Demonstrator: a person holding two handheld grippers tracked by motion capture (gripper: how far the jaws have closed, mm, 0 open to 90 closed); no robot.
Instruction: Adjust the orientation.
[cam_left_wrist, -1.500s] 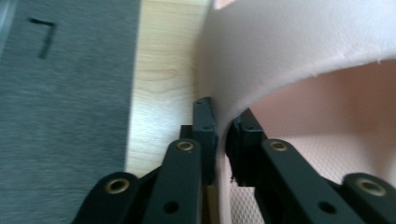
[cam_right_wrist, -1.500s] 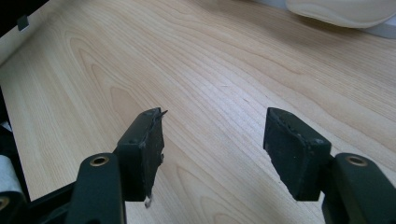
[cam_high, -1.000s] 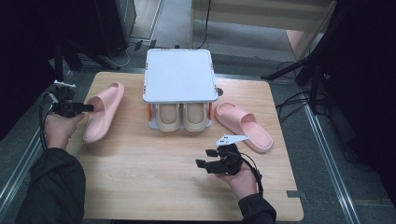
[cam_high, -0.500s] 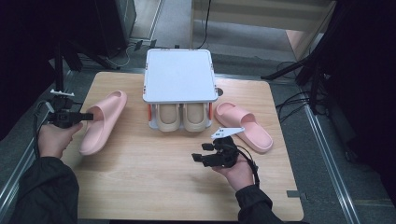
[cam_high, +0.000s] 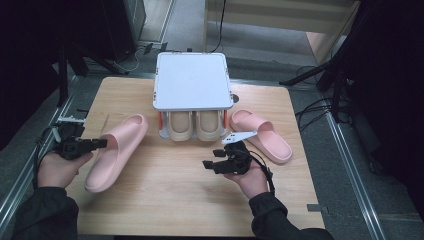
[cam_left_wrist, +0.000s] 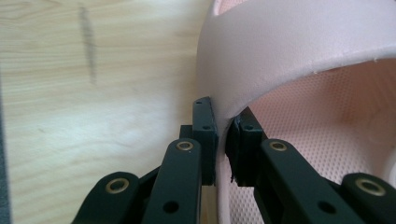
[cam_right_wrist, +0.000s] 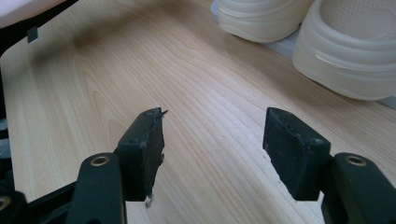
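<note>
High view: left claw (cam_high: 100, 143) clamped on pink slipper (cam_high: 117, 150) near tabletop (cam_high: 175, 200) left edge, probably to drag it. Left gripper view: pinching the slipper's strap edge, good handle. Right gripper view: right claw (cam_right_wrist: 212, 149) spread wide, holding nothing, over bare wood near beige shoes (cam_right_wrist: 327, 42).

A light wooden tabletop (cam_high: 180, 200) with rounded corners stood on a grey floor (cam_high: 320, 225). A short dark streak (cam_left_wrist: 88, 44) marked the wood near its left side. A small grey tag (cam_high: 312, 207) lay at the tabletop's near right edge. Metal rails ran along the floor on the left (cam_high: 20, 185) and on the right (cam_high: 350, 170). Black stand legs (cam_high: 305, 77) and loose cables (cam_high: 312, 107) lay beyond the far right corner. Pale wooden furniture (cam_high: 280, 15) stood at the back.
</note>
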